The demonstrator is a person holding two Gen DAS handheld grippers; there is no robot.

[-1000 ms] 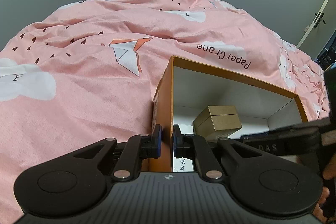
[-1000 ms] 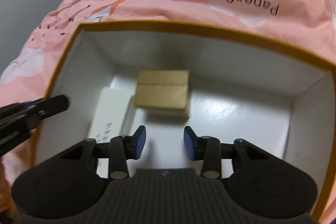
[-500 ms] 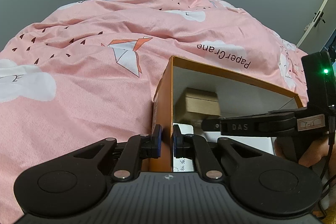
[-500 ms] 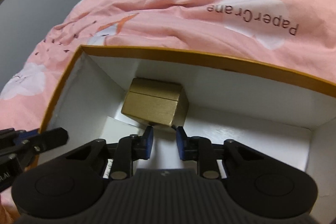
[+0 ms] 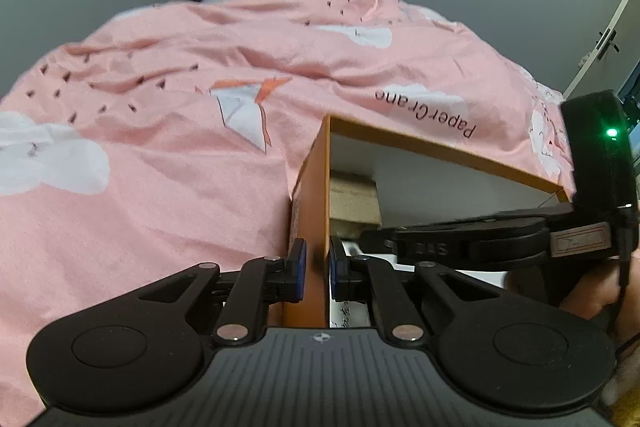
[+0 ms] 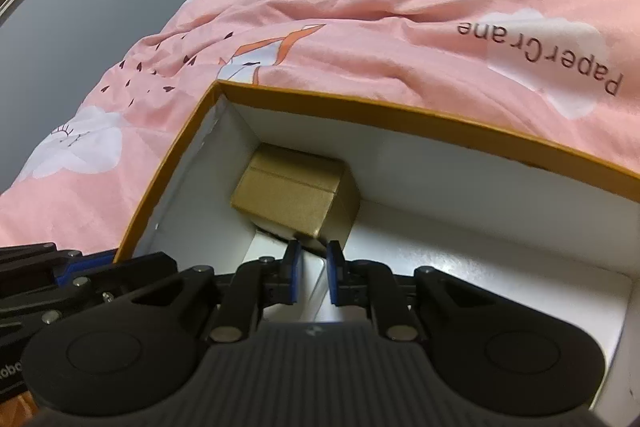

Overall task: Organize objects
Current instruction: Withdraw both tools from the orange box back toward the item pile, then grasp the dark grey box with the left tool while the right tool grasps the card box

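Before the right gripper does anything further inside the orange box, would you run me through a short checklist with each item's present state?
1. Left gripper shut on the wall of the orange box: ok.
2. Right gripper shut with nothing between its pads: ok.
3. Small gold box in the far left corner of the orange box: ok.
4. Gold box flat on the floor: not ok, its near corner rides up on the white box.
5. Right gripper tips touching the gold box: cannot tell.
6. Orange box resting level on the pink duvet: cannot tell.
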